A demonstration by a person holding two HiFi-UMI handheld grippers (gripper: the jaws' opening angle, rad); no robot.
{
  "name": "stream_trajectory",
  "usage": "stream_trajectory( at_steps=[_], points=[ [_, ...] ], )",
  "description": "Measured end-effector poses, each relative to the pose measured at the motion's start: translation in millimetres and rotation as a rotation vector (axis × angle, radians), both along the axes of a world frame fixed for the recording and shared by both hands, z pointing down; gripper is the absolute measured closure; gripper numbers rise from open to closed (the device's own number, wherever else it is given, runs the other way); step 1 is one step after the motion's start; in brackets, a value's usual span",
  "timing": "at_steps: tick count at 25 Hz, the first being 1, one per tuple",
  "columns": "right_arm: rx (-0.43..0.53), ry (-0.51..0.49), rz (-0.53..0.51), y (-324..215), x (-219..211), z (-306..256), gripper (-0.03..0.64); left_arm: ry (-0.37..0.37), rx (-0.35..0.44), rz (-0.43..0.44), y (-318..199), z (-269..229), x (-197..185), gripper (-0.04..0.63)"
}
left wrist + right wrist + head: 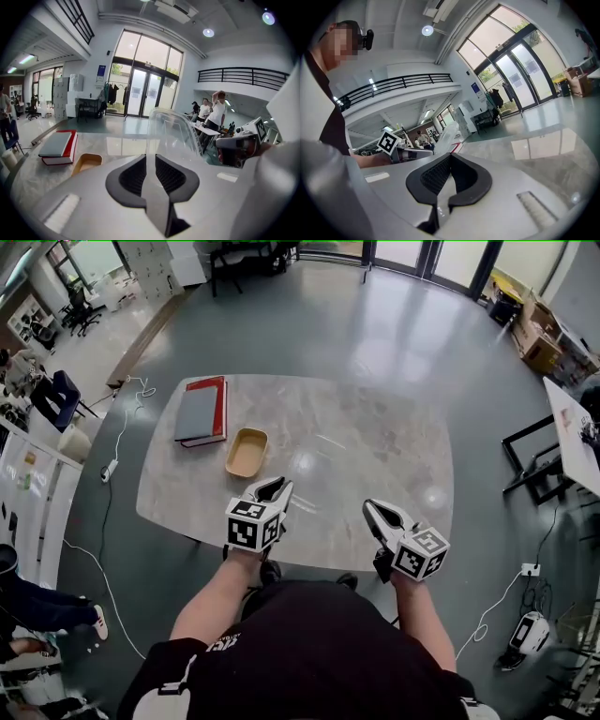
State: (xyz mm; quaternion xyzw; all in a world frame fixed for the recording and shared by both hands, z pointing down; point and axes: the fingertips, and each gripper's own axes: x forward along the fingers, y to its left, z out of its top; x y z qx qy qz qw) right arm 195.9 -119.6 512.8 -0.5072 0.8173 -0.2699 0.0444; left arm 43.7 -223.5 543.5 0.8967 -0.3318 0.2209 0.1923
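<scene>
Head view: a person stands at the near edge of a pale marbled surface (375, 456), a tool in each hand, both raised above that edge. The left tool (277, 487) is clamped on a clear plastic lid (171, 131). In the left gripper view the thin sheet stands upright out of the closed jaws, with the room showing through it. The lid is in the air over the near left part of the surface, touching nothing but the tool. The right tool (373, 511) is well apart to the right. Its own view shows the jaws pressed together with nothing between them.

Just beyond the left tool lies a shallow tan tray (247, 453), which looks empty. Farther back on the left is a grey book stacked on a red one (200, 412).

The step in hand appears to be carrying the lid, pinched by one edge. Any move with it calls for a firm, level pinch, since the thin plastic is likely to flex or swing. The right tool would first have to open before it could steady anything.
</scene>
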Motion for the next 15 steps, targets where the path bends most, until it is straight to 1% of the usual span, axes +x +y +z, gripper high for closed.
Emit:
stream_trajectory(
  at_steps=[7, 15],
  points=[
    [0.039, 0.017, -0.053, -32.8, -68.2, -19.9, 0.603, 0.049, 0.053, -0.059, -30.1, -26.3, -73.3, 0.532],
    [0.052, 0.03, -0.025, -59.6, -113.0, -26.2, 0.603, 0.096, 0.084, -0.108, -50.6, -39.6, -145.6, 0.532]
  ],
)
